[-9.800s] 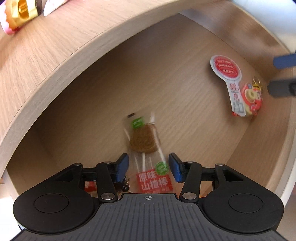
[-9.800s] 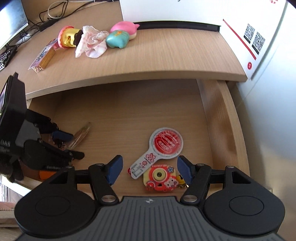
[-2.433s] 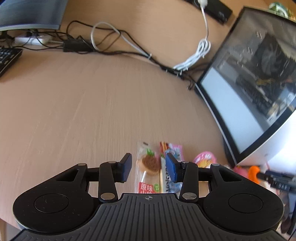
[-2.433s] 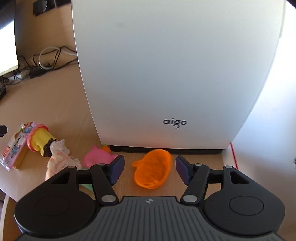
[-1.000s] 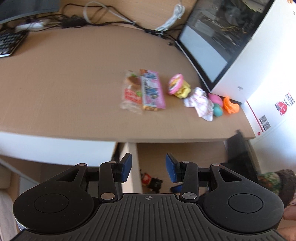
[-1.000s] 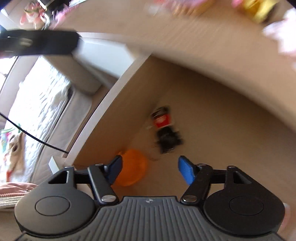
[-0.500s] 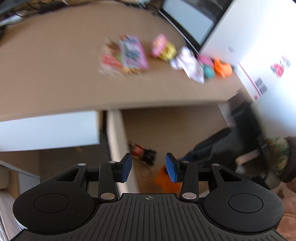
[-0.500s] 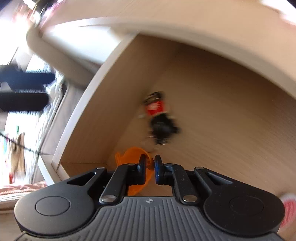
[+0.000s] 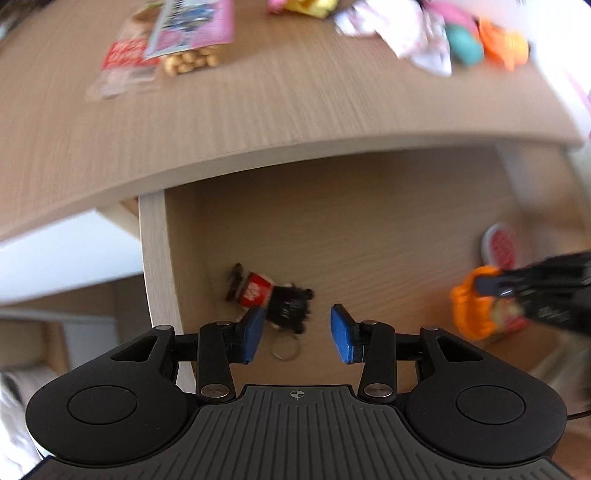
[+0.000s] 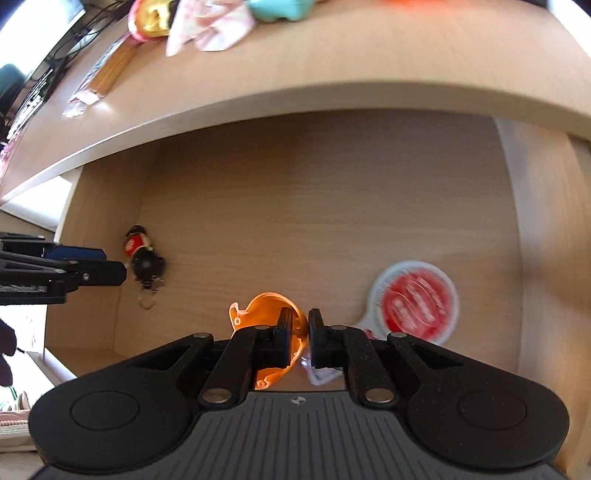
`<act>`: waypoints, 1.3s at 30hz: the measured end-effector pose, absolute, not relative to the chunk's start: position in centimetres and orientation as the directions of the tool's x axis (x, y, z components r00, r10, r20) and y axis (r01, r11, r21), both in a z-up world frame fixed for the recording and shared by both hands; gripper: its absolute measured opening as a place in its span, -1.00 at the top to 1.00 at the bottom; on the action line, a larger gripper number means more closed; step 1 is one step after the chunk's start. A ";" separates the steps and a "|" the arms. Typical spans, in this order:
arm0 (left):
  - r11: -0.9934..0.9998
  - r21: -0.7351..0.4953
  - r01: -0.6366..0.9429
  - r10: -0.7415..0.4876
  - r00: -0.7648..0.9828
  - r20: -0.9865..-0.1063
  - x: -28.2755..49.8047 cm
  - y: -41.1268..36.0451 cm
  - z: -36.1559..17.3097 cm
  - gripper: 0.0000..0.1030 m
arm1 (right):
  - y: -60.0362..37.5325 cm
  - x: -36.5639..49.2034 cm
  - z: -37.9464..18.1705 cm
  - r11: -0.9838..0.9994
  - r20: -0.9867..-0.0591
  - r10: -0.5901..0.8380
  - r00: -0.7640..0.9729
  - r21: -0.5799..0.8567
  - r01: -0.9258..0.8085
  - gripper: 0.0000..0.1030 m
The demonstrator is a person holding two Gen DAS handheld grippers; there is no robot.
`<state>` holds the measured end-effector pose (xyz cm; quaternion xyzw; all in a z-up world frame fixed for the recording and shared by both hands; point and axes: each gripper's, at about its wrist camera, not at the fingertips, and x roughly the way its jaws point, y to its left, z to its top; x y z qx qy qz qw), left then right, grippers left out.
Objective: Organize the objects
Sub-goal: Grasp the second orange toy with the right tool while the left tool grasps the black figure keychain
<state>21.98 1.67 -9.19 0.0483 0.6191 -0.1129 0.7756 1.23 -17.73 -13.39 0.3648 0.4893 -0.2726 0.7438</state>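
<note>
An open wooden drawer [image 9: 151, 258] sits under the desk edge. In it lies a small black and red keychain doll [image 9: 273, 299] with a metal ring. My left gripper [image 9: 297, 334] hangs open just above it, nothing between its blue pads. The right wrist view shows the same doll [image 10: 144, 258] near the drawer's left wall. My right gripper [image 10: 300, 332] is shut on the rim of a thin orange plastic toy [image 10: 266, 310], held low over the drawer floor. Beside it lies a red and white paddle-shaped tag [image 10: 413, 299]. From the left wrist view, the held orange toy [image 9: 472, 310] is at the right.
On the desk above lie snack packs [image 9: 166, 40], a white cloth doll [image 9: 406, 33], a teal toy [image 9: 461, 44] and another orange toy [image 9: 502, 40]. The drawer's right wall [image 10: 539, 258] is close to the tag. Bare drawer floor [image 10: 314, 206] lies between doll and tag.
My right gripper shut on the orange toy and carried it right, next to the paddle tag. My left gripper came down from above the desk to just over the keychain doll.
</note>
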 end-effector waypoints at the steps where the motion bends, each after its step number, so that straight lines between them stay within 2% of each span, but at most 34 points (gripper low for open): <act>1: 0.968 -0.046 0.245 -0.097 0.203 -0.974 22.0 1.4 -9.5 0.15 | -17.7 0.9 -13.5 0.580 -0.928 -0.050 0.370 0.275 0.767 0.83; 4: 0.968 -0.030 0.250 -0.080 0.193 -0.978 21.9 1.2 -10.1 0.30 | -17.8 -0.2 -14.0 0.567 -0.928 -0.047 0.368 0.279 0.775 0.83; 9: 0.972 -0.004 0.235 -0.051 0.194 -0.980 21.9 0.8 -10.2 0.31 | -17.6 -1.2 -14.1 0.561 -0.927 -0.047 0.373 0.285 0.778 0.83; 11: 0.969 0.013 0.246 -0.037 0.195 -0.980 22.1 0.3 -10.3 0.25 | -17.6 -1.4 -14.0 0.563 -0.925 -0.050 0.377 0.285 0.776 0.83; 19: 0.963 0.045 0.265 -0.009 0.199 -0.980 22.2 -1.5 -10.7 -0.32 | -16.7 -1.7 -13.3 0.575 -0.922 -0.072 0.381 0.274 0.771 0.83; 24: 0.964 0.034 0.265 -0.020 0.199 -0.980 22.0 -2.1 -10.7 -0.52 | -16.5 -2.2 -13.3 0.572 -0.919 -0.068 0.388 0.283 0.770 0.83; 26: 0.966 -0.021 0.256 -0.067 0.171 -0.983 22.0 -2.1 -10.8 -0.35 | -16.4 -2.5 -13.4 0.564 -0.918 -0.063 0.390 0.290 0.773 0.83; 28: 0.971 -0.054 0.234 -0.091 0.150 -0.984 21.8 -2.2 -11.2 -0.50 | -16.3 -2.8 -13.6 0.558 -0.918 -0.058 0.391 0.295 0.775 0.83; 33: 0.962 -0.108 0.251 -0.157 0.186 -0.970 21.2 -2.8 -10.7 -0.54 | -15.9 -3.3 -13.3 0.558 -0.919 -0.054 0.391 0.297 0.775 0.83; 35: 0.945 -0.166 0.282 -0.229 0.209 -0.951 20.9 -2.8 -10.4 -0.50 | -15.6 -3.3 -13.3 0.559 -0.920 -0.052 0.389 0.296 0.774 0.83; 37: 0.910 -0.237 0.339 -0.321 0.219 -0.921 20.7 -3.1 -9.9 -0.29 | -15.5 -3.3 -13.3 0.561 -0.921 -0.051 0.386 0.293 0.774 0.83; 39: 0.874 -0.275 0.401 -0.386 0.227 -0.894 20.1 -2.4 -9.0 -0.21 | -15.3 -3.3 -13.2 0.565 -0.922 -0.051 0.384 0.291 0.772 0.83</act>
